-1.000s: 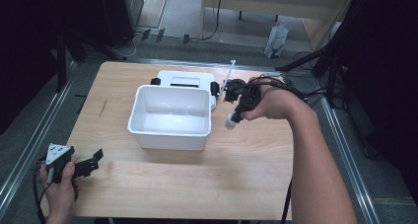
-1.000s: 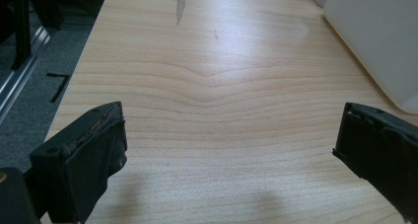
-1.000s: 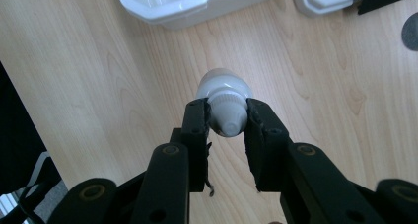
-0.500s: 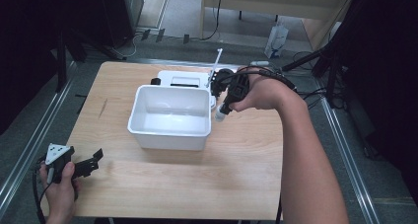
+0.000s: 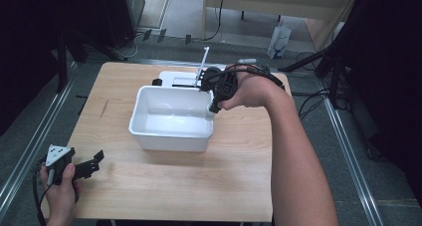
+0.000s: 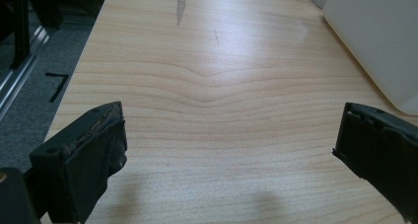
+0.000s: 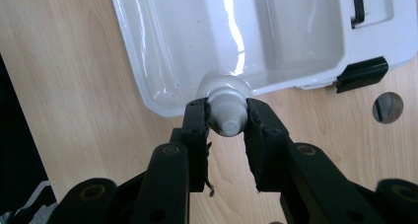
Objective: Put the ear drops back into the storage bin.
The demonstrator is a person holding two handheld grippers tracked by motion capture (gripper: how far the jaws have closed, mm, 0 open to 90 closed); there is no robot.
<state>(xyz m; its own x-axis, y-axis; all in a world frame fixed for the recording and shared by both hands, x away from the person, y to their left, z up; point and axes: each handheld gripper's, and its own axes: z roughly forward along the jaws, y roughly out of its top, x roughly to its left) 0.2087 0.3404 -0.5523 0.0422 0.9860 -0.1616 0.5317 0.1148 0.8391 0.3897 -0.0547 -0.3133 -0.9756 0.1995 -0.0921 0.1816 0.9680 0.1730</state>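
Above the surface, in the high view, the right tongs [image 5: 213, 100] had moved over the last second from beside the right wall of the white rectangular plastic tub [image 5: 171, 117] to a spot over its far right corner. They carried a small white tube with a ribbed screw cap [image 5: 211, 112], whose cap end now hung at the tub's rim rather than out over the pale wooden surface [image 5: 239, 171]. That shift suggested the tube was being brought in for release into the tub, which looked empty. Behind the tub lay a flat white plastic lid with black clips [image 5: 175, 78]. The left tongs [image 5: 94, 162] had not stirred; they rested near the front left corner of the surface, well apart from the tub.

Along the left gripper view, the left tongs [image 6: 231, 145] stood spread wide with only bare wood between the jaws, and a wall of the white tub [image 6: 379, 41] showed at the upper right.

Down the right gripper view, the right tongs [image 7: 226, 123] were pinching the white tube [image 7: 226, 115] just behind its cap, the cap pointing toward the camera. The tube's body ran away from the jaws, over the edge of the white lid [image 7: 187, 31] below, and one black clip [image 7: 362, 72] sat at that lid's right edge.
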